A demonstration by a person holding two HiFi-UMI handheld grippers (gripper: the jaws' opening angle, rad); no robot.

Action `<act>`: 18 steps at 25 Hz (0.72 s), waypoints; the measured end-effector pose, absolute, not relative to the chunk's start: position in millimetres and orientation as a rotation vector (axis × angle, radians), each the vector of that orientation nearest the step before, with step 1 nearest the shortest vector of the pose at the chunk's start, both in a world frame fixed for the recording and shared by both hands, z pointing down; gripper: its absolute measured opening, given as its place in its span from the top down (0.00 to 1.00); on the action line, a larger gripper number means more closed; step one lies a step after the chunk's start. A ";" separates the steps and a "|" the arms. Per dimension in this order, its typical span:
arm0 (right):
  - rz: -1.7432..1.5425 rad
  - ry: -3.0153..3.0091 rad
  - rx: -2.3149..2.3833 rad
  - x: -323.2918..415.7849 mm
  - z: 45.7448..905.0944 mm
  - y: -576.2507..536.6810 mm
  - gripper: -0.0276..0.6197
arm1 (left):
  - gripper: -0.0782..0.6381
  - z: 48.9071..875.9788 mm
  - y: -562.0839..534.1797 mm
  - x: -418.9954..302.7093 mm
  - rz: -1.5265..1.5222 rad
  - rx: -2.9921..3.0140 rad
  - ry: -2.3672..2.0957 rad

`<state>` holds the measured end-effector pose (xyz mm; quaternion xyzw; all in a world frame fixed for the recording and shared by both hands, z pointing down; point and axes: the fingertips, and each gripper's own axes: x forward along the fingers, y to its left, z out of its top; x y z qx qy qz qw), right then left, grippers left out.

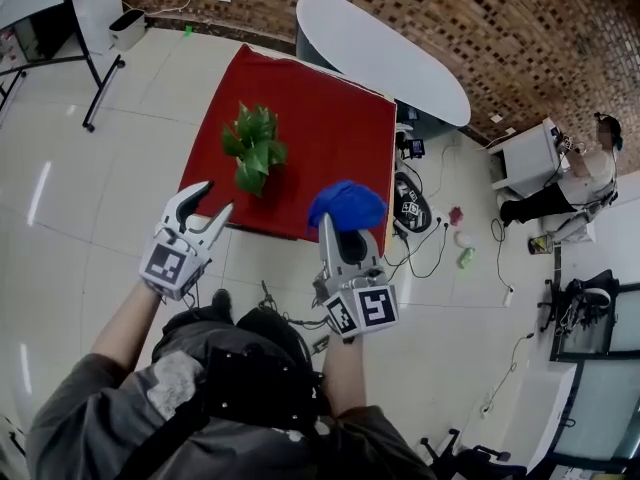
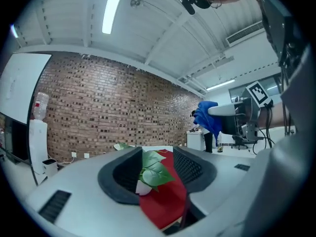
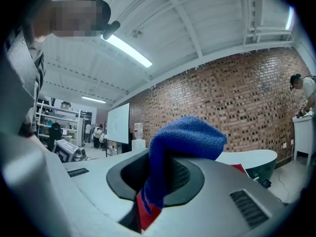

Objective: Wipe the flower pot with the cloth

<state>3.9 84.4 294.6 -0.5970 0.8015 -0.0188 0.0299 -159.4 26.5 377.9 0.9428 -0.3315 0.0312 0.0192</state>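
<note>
Right gripper (image 1: 345, 230) pinches the blue cloth (image 1: 347, 205); my left gripper (image 1: 216, 198) is spread, holding nothing. Farther off, upper middle of the head view, the flower pot (image 2: 142, 187) sits on the red surface (image 1: 330, 128), apparently untouched. All the wiping looks left to do.

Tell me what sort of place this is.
Probably an office or lab workroom: it has a long brick wall, a whiteboard, and a person seated by a small white desk.
</note>
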 end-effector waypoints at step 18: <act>-0.232 2.585 -1.802 85.6 366.1 -59.7 0.84 | 0.30 510.1 -80.5 -90.5 0.408 2.895 -0.848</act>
